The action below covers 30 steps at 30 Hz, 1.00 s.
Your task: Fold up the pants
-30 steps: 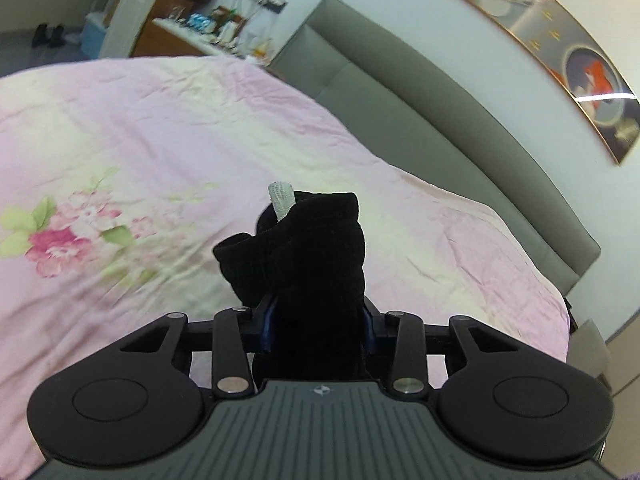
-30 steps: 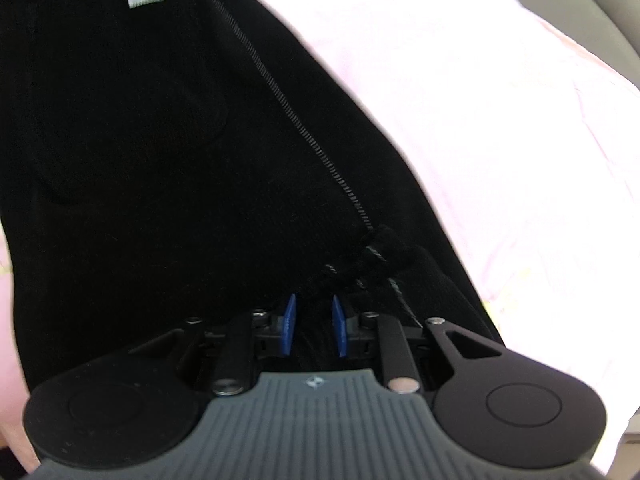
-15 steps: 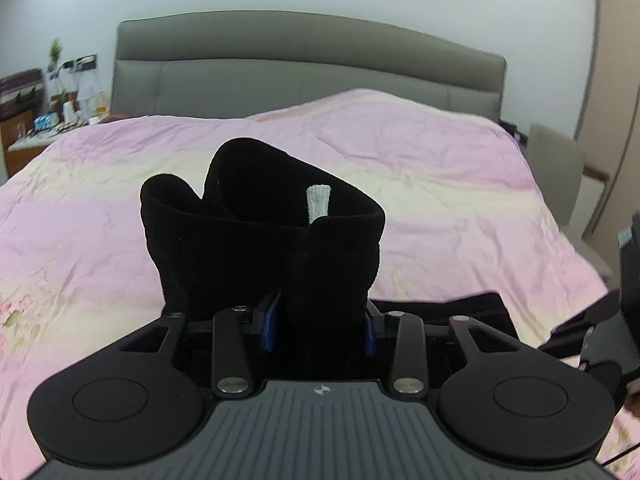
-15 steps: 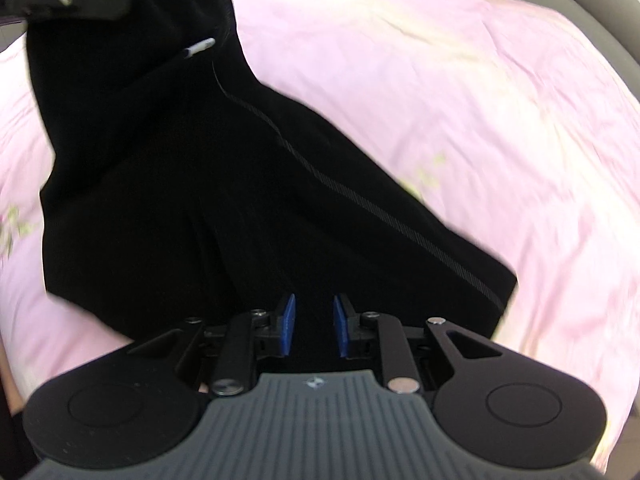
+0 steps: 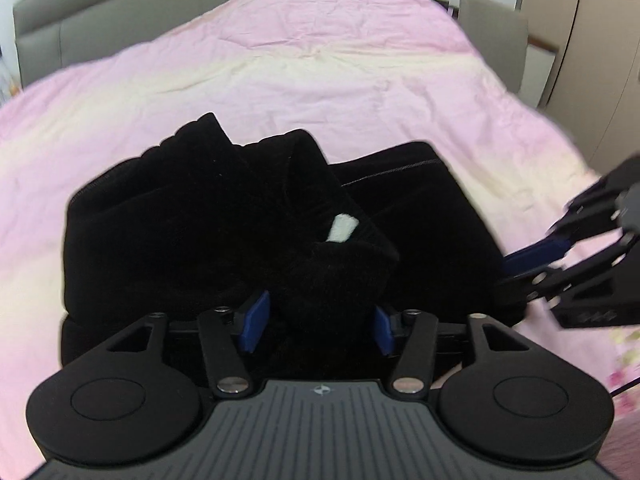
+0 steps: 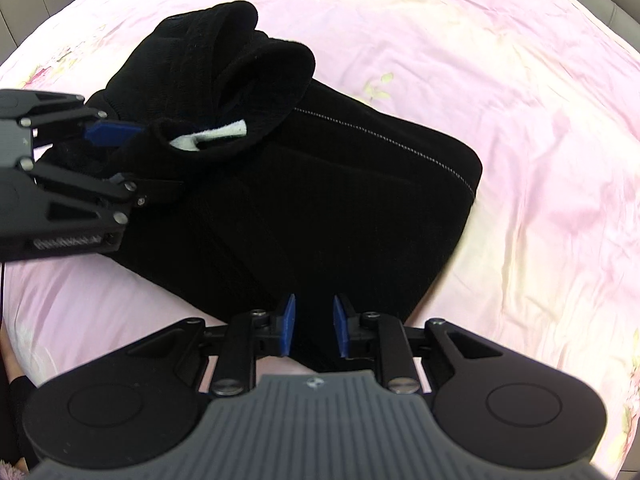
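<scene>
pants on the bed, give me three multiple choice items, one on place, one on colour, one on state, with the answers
1. Where do the pants lie?
A. on a wooden floor
B. on the pink bedspread
C. on a chair

2. What colour is the small tag at the bunched waistband?
A. white
B. red
C. yellow

3. How does the left gripper stand to the cloth?
A. it hangs far above the bed with nothing near it
B. it grips the headboard
C. its jaws are opening with bunched cloth between them

Answers:
1. B, both wrist views show pink bedding all round the black cloth.
2. A, the tag shows white against the black in both views.
3. C, the blue pads stand wide either side of the bunched waistband; the right gripper sits narrow over the near edge.
</scene>
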Motion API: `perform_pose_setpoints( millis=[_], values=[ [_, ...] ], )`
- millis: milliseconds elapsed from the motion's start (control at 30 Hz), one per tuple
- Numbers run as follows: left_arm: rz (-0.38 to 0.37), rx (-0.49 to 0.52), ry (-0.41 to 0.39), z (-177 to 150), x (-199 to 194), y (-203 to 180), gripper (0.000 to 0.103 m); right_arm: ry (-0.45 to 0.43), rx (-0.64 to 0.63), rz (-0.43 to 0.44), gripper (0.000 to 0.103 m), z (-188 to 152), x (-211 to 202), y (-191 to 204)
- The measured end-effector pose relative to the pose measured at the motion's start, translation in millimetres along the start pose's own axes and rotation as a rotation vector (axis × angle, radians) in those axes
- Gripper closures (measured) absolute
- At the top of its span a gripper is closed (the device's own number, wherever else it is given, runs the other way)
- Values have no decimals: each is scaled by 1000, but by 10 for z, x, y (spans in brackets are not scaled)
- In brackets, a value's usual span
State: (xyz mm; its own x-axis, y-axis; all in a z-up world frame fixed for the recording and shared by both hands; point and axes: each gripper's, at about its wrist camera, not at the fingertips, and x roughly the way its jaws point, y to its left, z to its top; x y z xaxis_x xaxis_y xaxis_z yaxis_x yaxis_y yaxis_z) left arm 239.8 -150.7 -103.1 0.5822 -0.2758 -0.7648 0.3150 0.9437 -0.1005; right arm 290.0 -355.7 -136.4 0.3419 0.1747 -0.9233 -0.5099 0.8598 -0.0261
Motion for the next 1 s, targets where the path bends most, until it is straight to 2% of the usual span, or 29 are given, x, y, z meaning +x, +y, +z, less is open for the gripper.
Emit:
perform_pose_setpoints(
  millis=[67,133,233,300,433,567,733,867,933,1000],
  values=[
    [-102,-91,-13,16,-100,134,30,-11,7,-1,83,-10,94,55],
    [-206,-166,-20,10,-210,265,29,-25,23,3,78,-16,-75,177],
    [-244,-193,-34,47,-394,398,29,-42,46,12,78,23,-166,210],
    [-241,-190,-50,75,-523,515,29,-58,65,21,77,78,-250,239],
    [-193,-169,-83,132,-707,837,29,-102,94,25,64,204,-381,316],
    [-77,-194,-67,129,-709,1208,30,-143,138,57,64,364,-405,359],
    [14,-217,-43,87,-619,1589,30,-191,205,147,64,672,-292,410],
    [27,-222,-2,85,-436,1807,30,-225,202,201,64,1003,-137,535],
    [8,-215,28,71,-312,1872,30,-238,217,226,64,1177,-32,573],
    [-19,-207,67,29,-185,1921,36,-239,251,252,64,1347,96,574]
  ],
)
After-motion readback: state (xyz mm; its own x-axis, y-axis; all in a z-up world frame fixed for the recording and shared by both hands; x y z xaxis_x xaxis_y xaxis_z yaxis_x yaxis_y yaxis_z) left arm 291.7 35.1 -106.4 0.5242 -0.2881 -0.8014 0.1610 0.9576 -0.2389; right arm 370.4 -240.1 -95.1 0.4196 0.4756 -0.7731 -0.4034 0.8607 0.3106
